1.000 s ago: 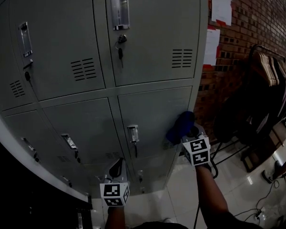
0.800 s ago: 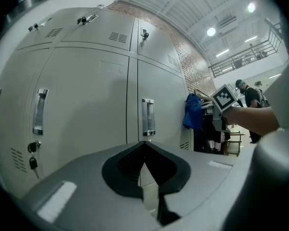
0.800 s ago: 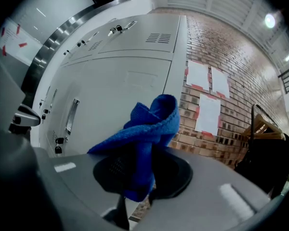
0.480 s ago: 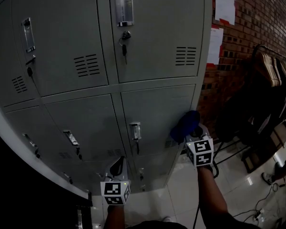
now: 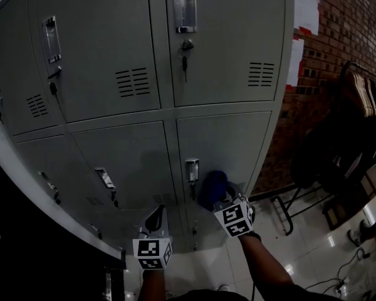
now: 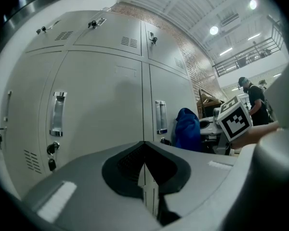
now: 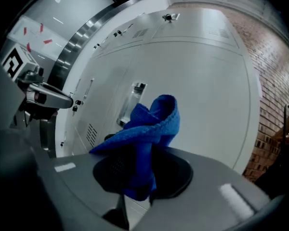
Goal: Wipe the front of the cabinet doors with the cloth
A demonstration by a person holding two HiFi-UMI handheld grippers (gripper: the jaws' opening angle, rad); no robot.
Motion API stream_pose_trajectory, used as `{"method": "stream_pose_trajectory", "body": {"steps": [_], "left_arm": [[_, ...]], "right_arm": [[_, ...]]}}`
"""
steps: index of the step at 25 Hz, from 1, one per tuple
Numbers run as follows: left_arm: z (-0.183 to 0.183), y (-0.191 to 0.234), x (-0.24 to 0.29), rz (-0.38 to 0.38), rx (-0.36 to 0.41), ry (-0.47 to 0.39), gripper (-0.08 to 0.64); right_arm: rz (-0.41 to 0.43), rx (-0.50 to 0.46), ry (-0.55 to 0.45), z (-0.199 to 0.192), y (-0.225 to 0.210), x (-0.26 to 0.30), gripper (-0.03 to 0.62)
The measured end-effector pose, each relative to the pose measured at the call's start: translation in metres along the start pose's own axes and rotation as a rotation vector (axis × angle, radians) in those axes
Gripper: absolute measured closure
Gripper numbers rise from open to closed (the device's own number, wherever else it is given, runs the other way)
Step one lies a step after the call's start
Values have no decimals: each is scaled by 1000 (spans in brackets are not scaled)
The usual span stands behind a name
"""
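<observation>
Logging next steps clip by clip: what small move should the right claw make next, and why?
Probably slide the right claw sideways across the lower right door, away from the handle. It is shut on the blue cloth, which sits beside that handle with most of the panel's bare front to its right. Whether cloth touches metal is unclear.

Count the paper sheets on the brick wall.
2. The upper sheet reaches the frame's top edge; the lower sheet hangs just below it. Others may be out of frame.
</observation>
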State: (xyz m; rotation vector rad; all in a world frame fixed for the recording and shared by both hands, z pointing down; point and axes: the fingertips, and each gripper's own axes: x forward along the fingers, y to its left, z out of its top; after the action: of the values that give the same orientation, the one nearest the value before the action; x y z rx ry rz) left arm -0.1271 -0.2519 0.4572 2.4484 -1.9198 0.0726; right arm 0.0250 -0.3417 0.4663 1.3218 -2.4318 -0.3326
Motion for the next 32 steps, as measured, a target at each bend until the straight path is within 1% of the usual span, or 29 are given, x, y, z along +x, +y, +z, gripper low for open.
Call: {"method": "stream_pose_trajectory", "body": {"steps": [4, 7, 11, 15, 20, 26, 32], "left_arm": [[-1, 15, -8, 23, -3, 2, 543], [-2, 26, -14, 40, -4, 3, 543], [-4, 34, -17, 49, -6, 7, 543], [-3, 35, -16, 46, -7, 6, 543], [-4, 25, -10, 25, -7, 8, 543], [-5, 7, -1, -5, -5, 12, 543], [-2, -9, 7, -33, 0, 9, 543]], "right_arm": [[30, -51, 10, 11, 27, 18, 511], [14, -84, 35, 14, 34, 26, 511], [8, -66, 25, 15, 33, 26, 512], [1, -60, 38, 11, 26, 23, 514], [-70, -32, 86, -14, -13, 9, 514], [-181, 4, 157, -47, -84, -17, 512], [-254, 18, 209, -75, -122, -32, 511]]}}
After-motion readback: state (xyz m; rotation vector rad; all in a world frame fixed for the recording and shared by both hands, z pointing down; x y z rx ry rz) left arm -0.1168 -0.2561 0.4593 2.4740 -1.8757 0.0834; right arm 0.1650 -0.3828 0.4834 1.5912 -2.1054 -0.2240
